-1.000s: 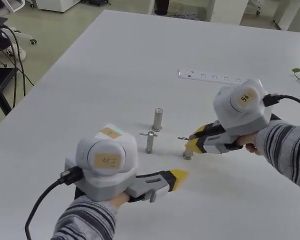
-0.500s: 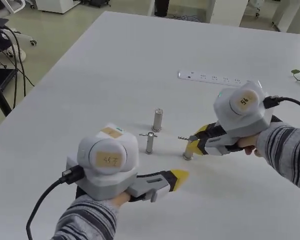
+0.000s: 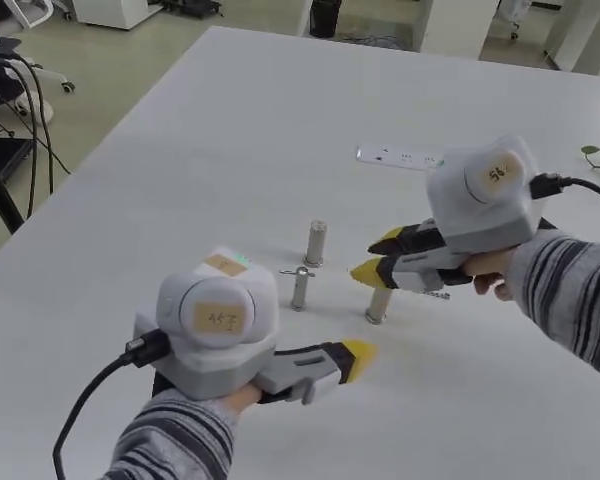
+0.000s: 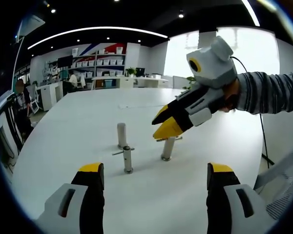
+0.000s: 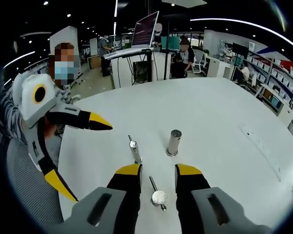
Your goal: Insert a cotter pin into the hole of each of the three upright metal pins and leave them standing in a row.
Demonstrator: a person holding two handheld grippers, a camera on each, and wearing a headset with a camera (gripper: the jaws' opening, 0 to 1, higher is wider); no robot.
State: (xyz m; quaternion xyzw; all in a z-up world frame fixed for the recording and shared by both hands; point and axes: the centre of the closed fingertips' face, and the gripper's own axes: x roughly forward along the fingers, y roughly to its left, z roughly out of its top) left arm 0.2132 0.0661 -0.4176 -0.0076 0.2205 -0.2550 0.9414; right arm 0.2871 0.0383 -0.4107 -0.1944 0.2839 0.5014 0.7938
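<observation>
Slim silver cotter pin [image 5: 152,184] sticks out sideways near the top of the nearest short grey upright metal pin [image 3: 378,306] on the white table [image 3: 230,150]. Right hand-held gripper [image 3: 362,259] hovers level just above it, jaws slightly parted and empty. Left hand-held gripper [image 4: 155,168] sits low nearby, jaws spread wide, empty.

Long curved ceiling light strips [image 4: 97,30] are glowing above the broad white worktable [image 3: 210,150]; a white power strip [image 3: 400,156] is lying on its far side, pale floor [image 3: 110,65] stretching beyond its left edge.
</observation>
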